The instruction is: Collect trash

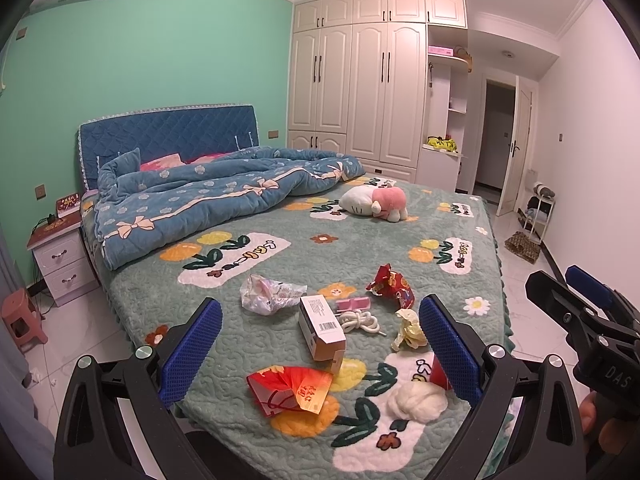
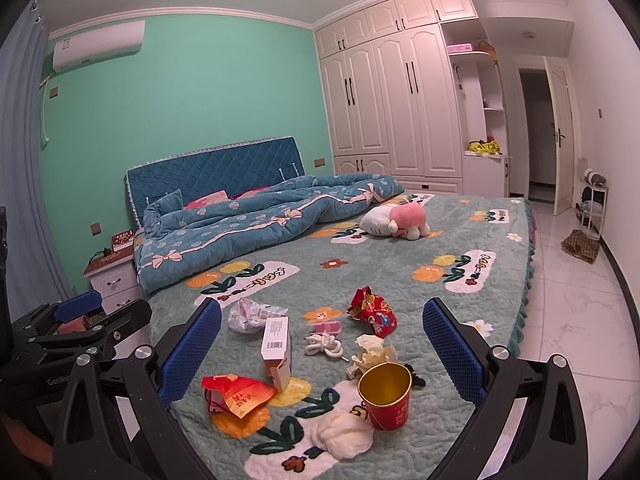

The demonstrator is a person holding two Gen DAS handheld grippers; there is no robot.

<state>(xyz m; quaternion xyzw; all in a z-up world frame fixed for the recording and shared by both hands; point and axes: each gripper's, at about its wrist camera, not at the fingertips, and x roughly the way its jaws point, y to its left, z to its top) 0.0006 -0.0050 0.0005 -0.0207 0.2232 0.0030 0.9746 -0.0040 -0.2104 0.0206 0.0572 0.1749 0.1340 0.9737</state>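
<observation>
Two grippers, left gripper (image 1: 320, 344) and right gripper (image 2: 322, 344), hover with jaws apart, empty. Lower centre on the bed (image 2: 400, 280): one paper cup (image 2: 385, 396), one white wad (image 2: 344, 436), two red wrappers, one box (image 2: 276, 346). Beyond: one plush toy (image 2: 396, 220).

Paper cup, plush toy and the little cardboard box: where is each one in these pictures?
paper cup (image 2: 386, 408): right wrist view, on its red outer wall.
plush toy (image 1: 374, 201): left wrist view, on its white head.
cardboard box (image 1: 322, 318): left wrist view, on its labelled top face.
</observation>
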